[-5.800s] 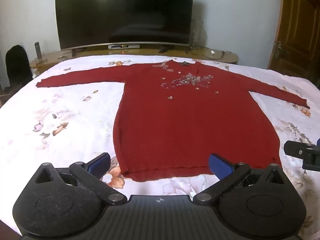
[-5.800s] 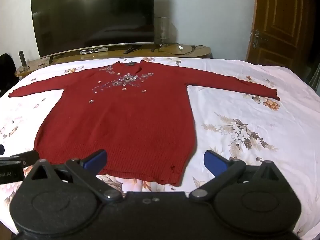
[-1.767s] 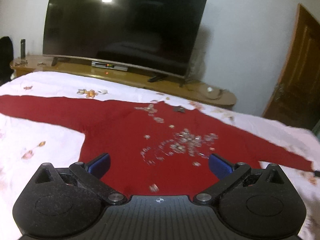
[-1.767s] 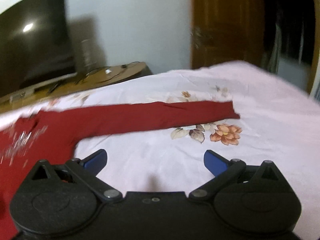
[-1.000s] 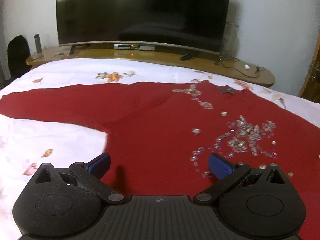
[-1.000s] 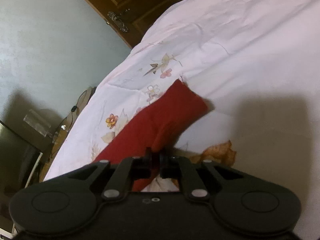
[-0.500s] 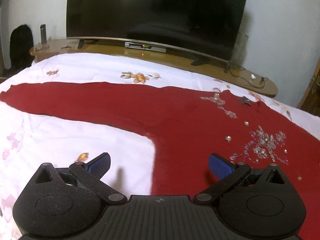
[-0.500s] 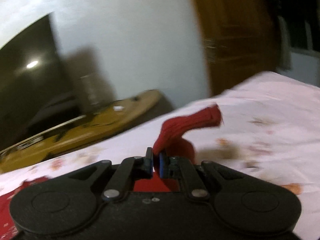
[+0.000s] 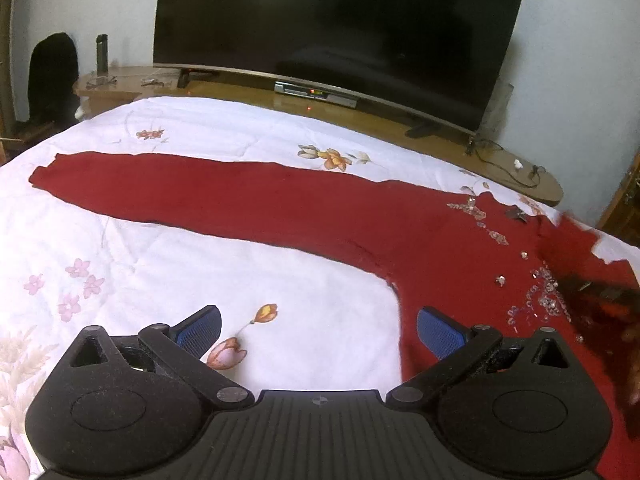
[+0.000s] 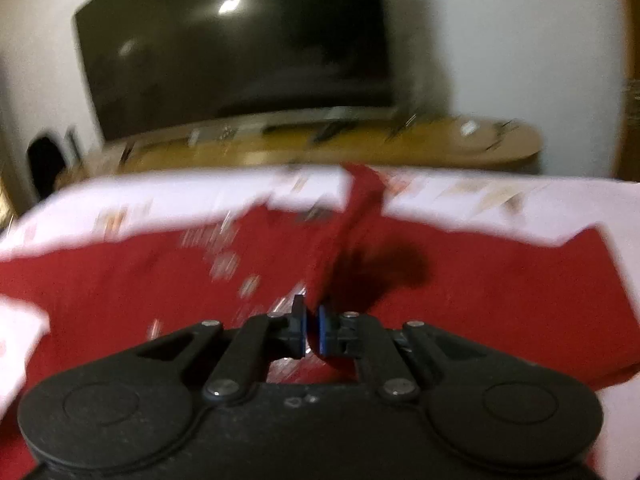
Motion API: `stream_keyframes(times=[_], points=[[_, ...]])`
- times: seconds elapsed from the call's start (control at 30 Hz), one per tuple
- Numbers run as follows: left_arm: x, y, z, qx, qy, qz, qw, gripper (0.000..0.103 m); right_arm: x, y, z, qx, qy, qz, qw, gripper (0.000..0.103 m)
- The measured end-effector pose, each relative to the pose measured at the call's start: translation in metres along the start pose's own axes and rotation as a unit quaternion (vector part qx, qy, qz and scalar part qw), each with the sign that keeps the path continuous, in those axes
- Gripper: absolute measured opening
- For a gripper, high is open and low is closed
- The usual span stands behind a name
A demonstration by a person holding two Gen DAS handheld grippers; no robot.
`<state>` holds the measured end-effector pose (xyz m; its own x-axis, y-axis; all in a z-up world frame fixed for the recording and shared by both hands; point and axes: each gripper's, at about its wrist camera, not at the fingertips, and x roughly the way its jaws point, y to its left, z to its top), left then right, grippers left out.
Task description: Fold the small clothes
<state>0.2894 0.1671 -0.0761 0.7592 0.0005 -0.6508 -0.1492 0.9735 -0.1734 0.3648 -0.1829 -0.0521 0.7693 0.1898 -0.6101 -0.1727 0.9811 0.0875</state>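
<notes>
A red knit sweater (image 9: 448, 240) with sequins on its chest lies flat on a white floral bedsheet (image 9: 140, 264). Its left sleeve (image 9: 192, 188) stretches straight out to the left. My left gripper (image 9: 318, 326) is open and empty, low over the sheet just below the sleeve's armpit. My right gripper (image 10: 312, 330) is shut on the right sleeve (image 10: 352, 216), which it holds up over the sweater's body (image 10: 480, 280); that view is blurred by motion. The right gripper shows as a dark blur at the right edge of the left wrist view (image 9: 600, 292).
A large dark TV (image 9: 340, 32) stands on a low wooden cabinet (image 9: 400, 120) beyond the bed's far edge. A dark chair (image 9: 52, 72) stands at the far left. A wooden door (image 9: 624, 200) is at the right.
My right gripper has carried the gripped right sleeve leftward from the bed's right side over the sweater's body. My left gripper has moved left, toward the left sleeve's armpit.
</notes>
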Motion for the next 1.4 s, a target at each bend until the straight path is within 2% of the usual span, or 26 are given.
stream_keyframes(times=[0.07,0.13,0.23,0.43,0.47,0.53,0.6,0.7,0.83,0.9,0.93,1.0,1.13,1.2,1.3,1.4], points=[[0.002,-0.003,0.002,0.001,-0.001,-0.009,1.0,0.103,0.012,0.013,-0.013,-0.016,0.019,0.012,1.0,0.035],[0.005,-0.01,0.006,0.001,-0.001,-0.024,0.9997,0.103,-0.005,0.026,-0.02,-0.035,-0.002,0.015,0.999,0.048],[0.018,-0.031,0.014,-0.002,-0.002,-0.053,0.9986,0.103,-0.038,0.013,-0.021,-0.019,-0.041,0.018,0.999,0.046],[0.064,-0.114,0.031,0.025,0.015,-0.139,0.9899,0.1,-0.078,-0.032,-0.028,0.035,-0.056,-0.021,0.998,0.046],[0.069,-0.127,0.031,0.03,0.021,-0.15,0.988,0.081,-0.078,-0.038,-0.03,0.04,-0.057,-0.027,0.997,0.045],[0.089,-0.151,0.033,0.031,0.056,-0.168,0.9838,0.06,-0.088,-0.05,-0.035,0.05,-0.058,-0.04,0.996,0.045],[0.106,-0.167,0.033,0.03,0.083,-0.172,0.9812,0.06,-0.092,-0.063,-0.042,0.064,-0.059,-0.05,0.995,0.045],[0.129,-0.181,0.031,0.001,0.116,-0.188,0.9753,0.06,-0.1,-0.079,-0.05,0.083,-0.059,-0.059,0.993,0.045],[0.141,-0.196,0.029,-0.008,0.116,-0.199,0.973,0.059,-0.107,-0.094,-0.061,0.101,-0.056,-0.072,0.991,0.045],[0.148,-0.203,0.032,-0.006,0.116,-0.205,0.9719,0.031,-0.111,-0.103,-0.067,0.112,-0.05,-0.078,0.989,0.045],[0.152,-0.208,0.034,0.003,0.123,-0.202,0.9715,0.004,-0.113,-0.105,-0.07,0.117,-0.048,-0.08,0.989,0.045],[0.149,-0.202,0.039,-0.01,0.117,-0.212,0.9702,0.004,-0.113,-0.11,-0.073,0.126,-0.041,-0.085,0.988,0.045],[0.115,-0.185,0.061,0.0,0.06,-0.22,0.9737,0.004,-0.11,-0.116,-0.075,0.131,-0.029,-0.09,0.987,0.045],[0.104,-0.169,0.068,0.007,0.048,-0.21,0.9766,0.004,-0.105,-0.117,-0.073,0.133,-0.025,-0.09,0.987,0.045],[0.102,-0.137,0.072,-0.002,0.045,-0.187,0.9813,0.004,-0.101,-0.116,-0.071,0.135,-0.026,-0.084,0.987,0.046],[0.116,-0.118,0.066,-0.006,0.067,-0.171,0.9829,0.004,-0.099,-0.115,-0.07,0.135,-0.025,-0.079,0.987,0.046]])
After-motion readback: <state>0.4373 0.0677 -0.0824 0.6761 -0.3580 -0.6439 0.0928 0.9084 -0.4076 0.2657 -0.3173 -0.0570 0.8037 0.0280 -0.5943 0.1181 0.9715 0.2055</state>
